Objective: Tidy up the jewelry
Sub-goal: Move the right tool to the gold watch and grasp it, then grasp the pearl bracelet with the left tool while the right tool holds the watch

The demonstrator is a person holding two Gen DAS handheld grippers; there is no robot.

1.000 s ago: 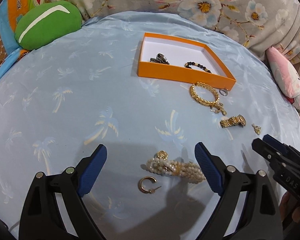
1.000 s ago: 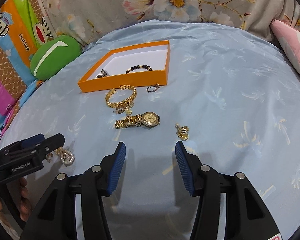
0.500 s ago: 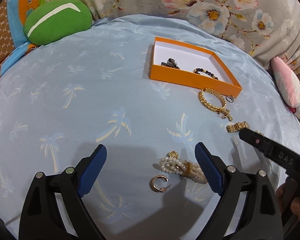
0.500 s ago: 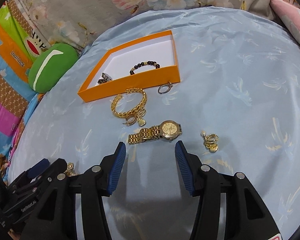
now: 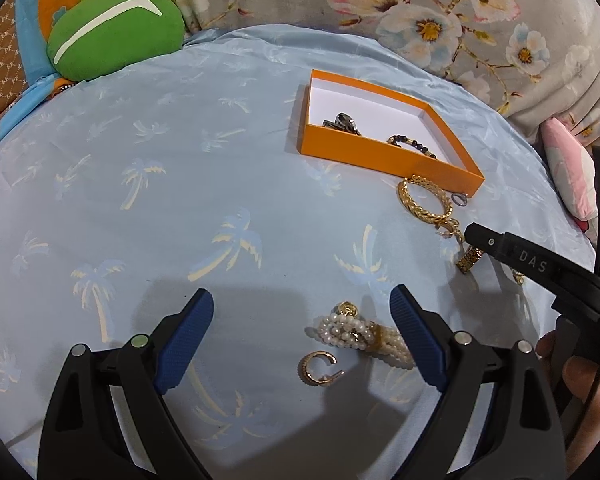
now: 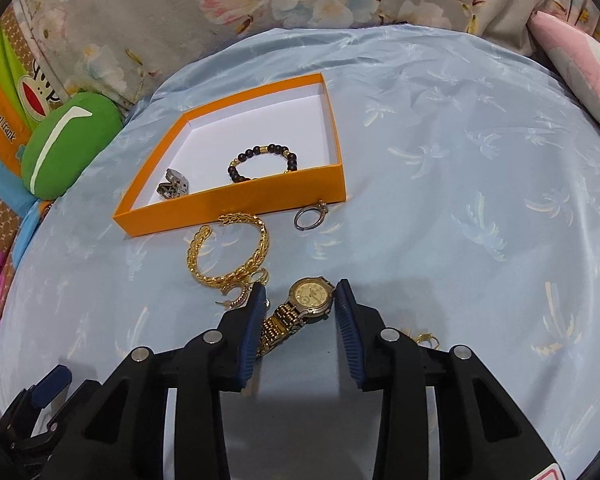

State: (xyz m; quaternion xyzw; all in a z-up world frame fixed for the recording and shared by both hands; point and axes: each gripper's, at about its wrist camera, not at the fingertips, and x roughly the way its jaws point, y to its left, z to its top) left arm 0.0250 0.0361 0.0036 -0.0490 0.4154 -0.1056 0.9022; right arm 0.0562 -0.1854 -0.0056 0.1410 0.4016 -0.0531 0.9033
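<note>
moved: my right gripper [image 6: 300, 304] slid up over the gold watch [image 6: 310, 297], jaws just closing, narrow, pads maybe not touching yet | means: grab's next | orange box [image 6: 236, 204] just beyond | left gripper [image 5: 302, 334] wide, idle

Orange box [image 6: 236, 204], white inside: black bead bracelet [image 6: 262, 160] & silver clip [image 6: 173, 185] in it. Just outside front wall: gold chain bracelet [image 6: 230, 258], ring [image 6: 310, 216]; gold watch [image 6: 300, 304] nearer cam.
</note>
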